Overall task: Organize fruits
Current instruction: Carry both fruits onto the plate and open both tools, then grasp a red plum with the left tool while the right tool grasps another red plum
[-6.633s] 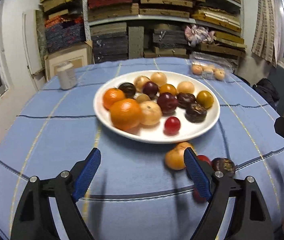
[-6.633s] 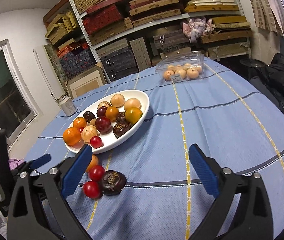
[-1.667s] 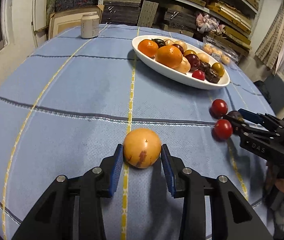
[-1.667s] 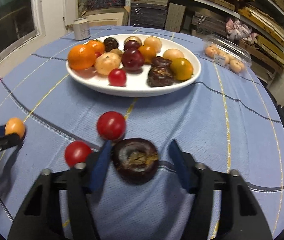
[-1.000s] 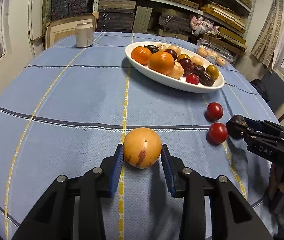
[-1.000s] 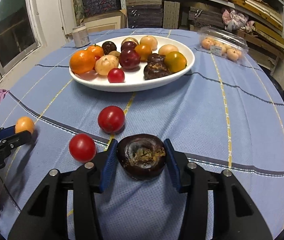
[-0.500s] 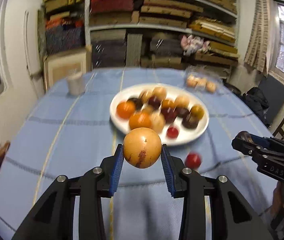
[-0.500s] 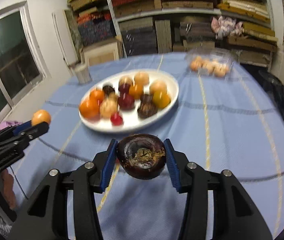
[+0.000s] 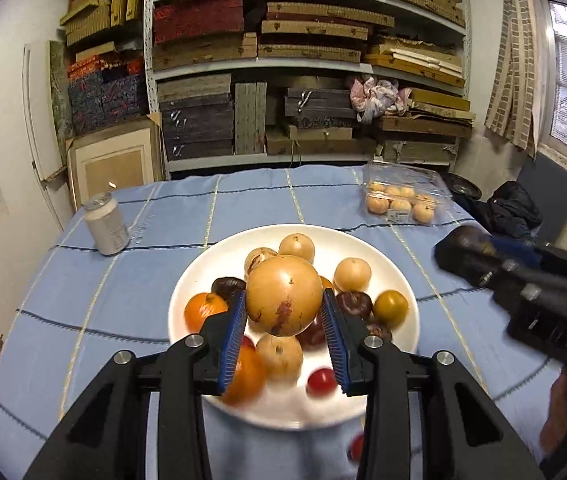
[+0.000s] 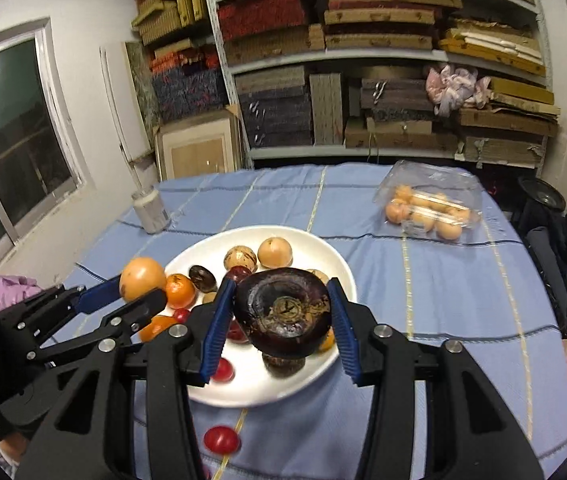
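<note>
Right wrist: tongs (image 10: 281,314) grasp mangosteen (image 10: 282,312); left tongs (image 9: 283,314) grasp yellow fruit (image 9: 283,294) above plate (image 9: 399,276).

Black hand-held gripper (image 9: 283,320), blue ribbed pads (image 9: 232,340), silver screws.

left hand-held gripper (image 9: 283,320) clamped, right hand-held gripper (image 10: 281,316) seemingly clamped

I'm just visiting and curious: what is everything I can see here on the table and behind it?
Plate: one, white, table centre, heaped with mixed fruit.
Tomato: one, red, on the cloth before the plate.
Can: one, white, far left.
Fruit box: one, clear, far right, pale fruits inside.
Tablecloth: one, blue checked.
Shelves: stacked boxes, behind.
Yellow fruit: one, in left fingers.
Dark fruit: one, purple-brown, in right fingers.
Left gripper, right gripper: black, blue fingers.
</note>
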A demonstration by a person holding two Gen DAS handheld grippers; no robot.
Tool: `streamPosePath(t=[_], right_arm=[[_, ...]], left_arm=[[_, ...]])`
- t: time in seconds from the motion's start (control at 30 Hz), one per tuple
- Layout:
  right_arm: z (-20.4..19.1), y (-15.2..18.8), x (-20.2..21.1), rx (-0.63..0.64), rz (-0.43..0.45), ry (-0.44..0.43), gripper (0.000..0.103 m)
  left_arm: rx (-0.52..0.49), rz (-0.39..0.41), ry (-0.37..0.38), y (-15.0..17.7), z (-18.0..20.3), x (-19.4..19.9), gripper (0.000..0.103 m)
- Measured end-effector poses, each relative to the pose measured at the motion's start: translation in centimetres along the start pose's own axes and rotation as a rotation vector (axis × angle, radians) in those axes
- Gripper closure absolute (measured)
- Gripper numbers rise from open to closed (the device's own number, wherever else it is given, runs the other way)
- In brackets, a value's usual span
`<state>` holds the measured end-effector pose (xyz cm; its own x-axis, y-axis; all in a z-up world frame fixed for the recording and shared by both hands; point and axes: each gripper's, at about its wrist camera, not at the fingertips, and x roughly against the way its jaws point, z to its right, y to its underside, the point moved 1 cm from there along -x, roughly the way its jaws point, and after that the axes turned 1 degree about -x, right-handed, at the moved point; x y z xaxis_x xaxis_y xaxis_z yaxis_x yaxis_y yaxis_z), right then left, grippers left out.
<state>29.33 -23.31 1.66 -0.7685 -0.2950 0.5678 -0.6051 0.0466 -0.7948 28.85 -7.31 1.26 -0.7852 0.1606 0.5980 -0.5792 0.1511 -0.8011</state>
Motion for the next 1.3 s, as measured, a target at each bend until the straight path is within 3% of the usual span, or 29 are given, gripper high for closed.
streamPosePath(t=[0.27,0.53,0.6,0.73,1.0,1.07,1.3], right_arm=[[-0.2,0.7,-6.9,0.021,-0.091,0.009,0.057],[0.5,1.9,-9.7,0.008,-0.144,0.017,0.055],[0.8,2.0,-9.3,-0.009,-0.139,0.012,0.052],[1.2,2.4,-6.8,-0.029,-0.106,-0.002,0.047],[2.1,6.5,-0.8,-0.069,-0.062,-0.031,0.041],[2.5,8.1,0.2,-0.087,-0.064,-0.032,0.036],[3.9,10.7,1.6,-0.148,-0.079,-0.053,0.036]], left_arm=[[0.024,-0.068,-0.005,0.1,-1.7,-5.4,0.065],[-0.012,-0.104,-0.024,1.4,-1.8,-7.6,0.063],[-0.022,-0.097,-0.023,1.4,-1.7,-7.2,0.061],[-0.018,-0.055,-0.037,1.8,-1.6,-4.8,0.046],[-0.019,-0.031,-0.006,4.7,-0.6,0.7,0.045],[-0.033,-0.039,0.006,6.1,0.1,1.9,0.045],[-0.1,-0.097,0.044,11.1,2.6,3.6,0.045]])
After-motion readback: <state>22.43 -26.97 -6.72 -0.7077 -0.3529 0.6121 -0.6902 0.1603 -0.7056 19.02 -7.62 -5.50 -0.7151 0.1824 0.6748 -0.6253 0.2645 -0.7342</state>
